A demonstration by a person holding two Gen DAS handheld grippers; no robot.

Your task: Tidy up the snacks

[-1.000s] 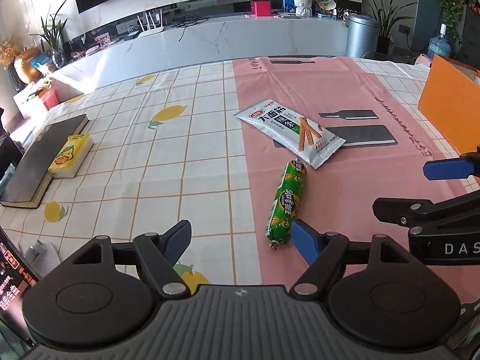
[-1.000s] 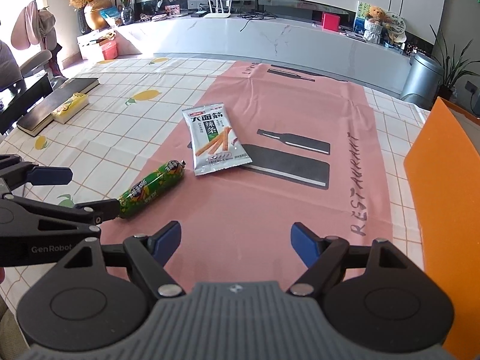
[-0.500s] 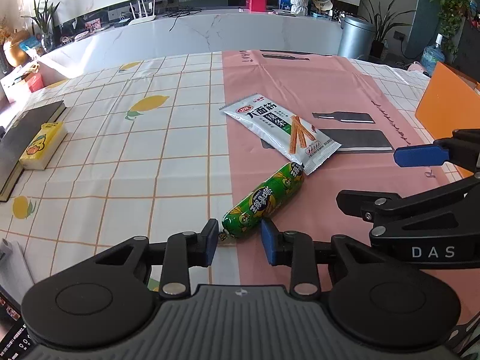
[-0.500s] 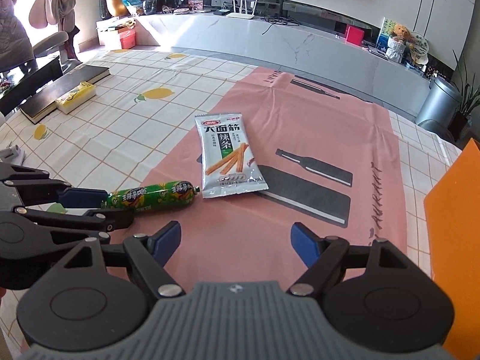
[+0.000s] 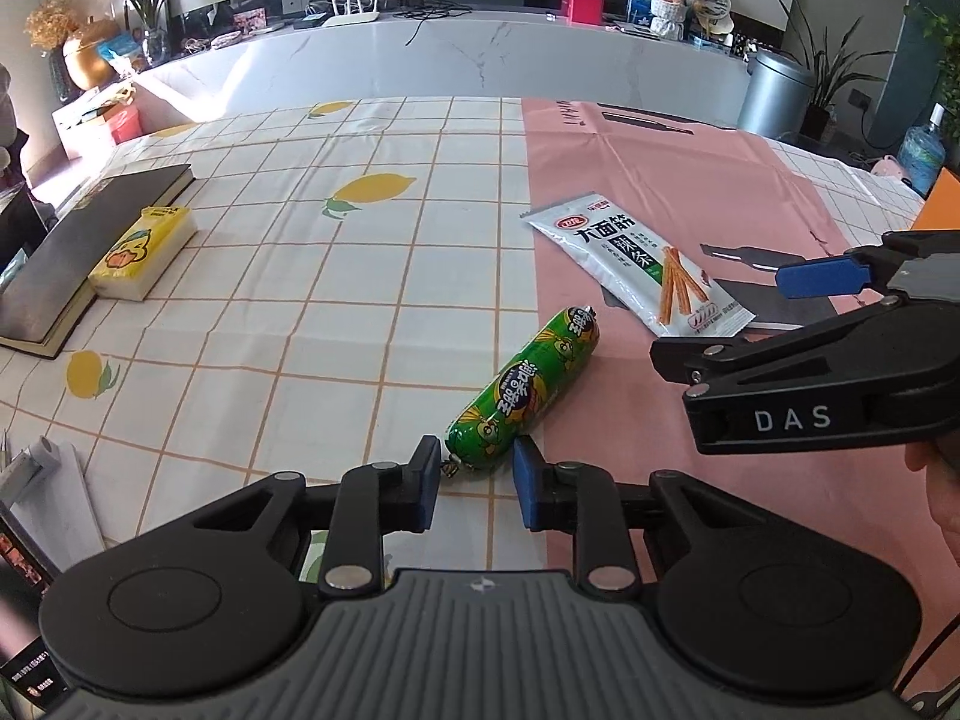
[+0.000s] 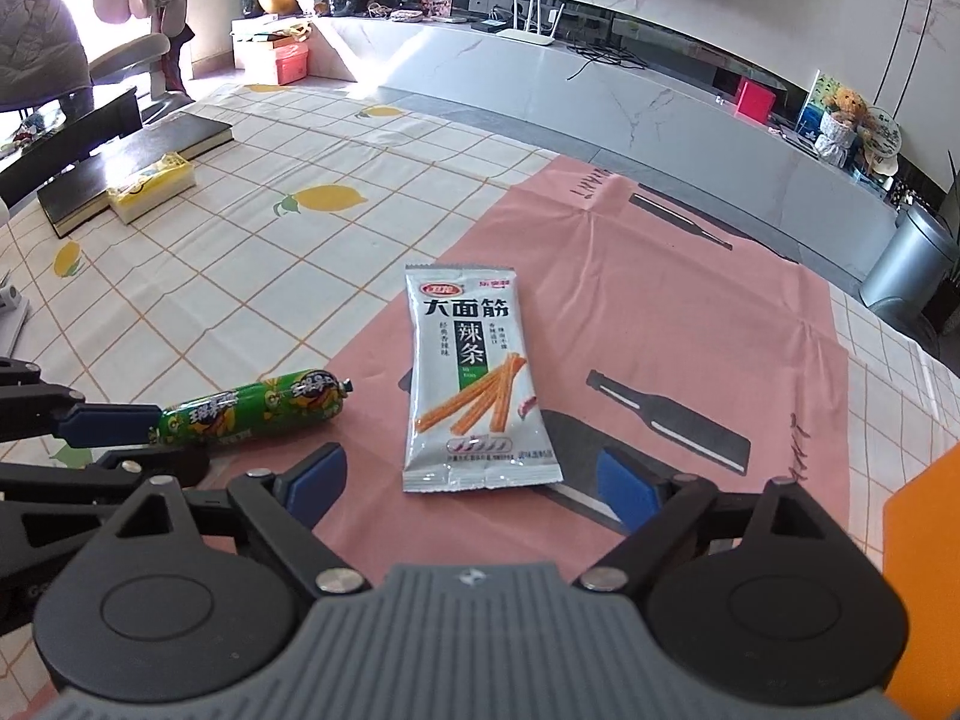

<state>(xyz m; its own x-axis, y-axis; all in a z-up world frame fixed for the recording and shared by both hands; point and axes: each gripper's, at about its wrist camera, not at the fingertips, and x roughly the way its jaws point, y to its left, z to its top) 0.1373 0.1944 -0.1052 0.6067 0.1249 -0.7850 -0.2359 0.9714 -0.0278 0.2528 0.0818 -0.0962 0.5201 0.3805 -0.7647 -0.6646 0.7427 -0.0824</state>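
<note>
A green sausage snack [image 5: 528, 387] lies on the checked tablecloth at the edge of the pink mat. My left gripper [image 5: 477, 471] has its jaws closing around the sausage's near end. The right pad touches the wrapper and a thin gap shows at the left pad. In the right wrist view the same gripper [image 6: 168, 447] brackets the sausage [image 6: 252, 411] from the left. A white spicy-strip packet [image 6: 474, 378] lies flat on the pink mat. My right gripper [image 6: 471, 480] hovers at the packet's near edge with its jaws opening wide and nothing pressed between them.
A black book [image 5: 72, 252] with a yellow tissue pack [image 5: 144, 252] on it lies at the far left. An orange board [image 6: 924, 570] stands at the right edge. The right gripper [image 5: 720, 317] crosses the left wrist view, with a hand [image 5: 942, 498] behind it.
The left jaws went from wide apart to close around the sausage's near end. The right gripper slid left toward the white packet, and its jaws spread wider.
</note>
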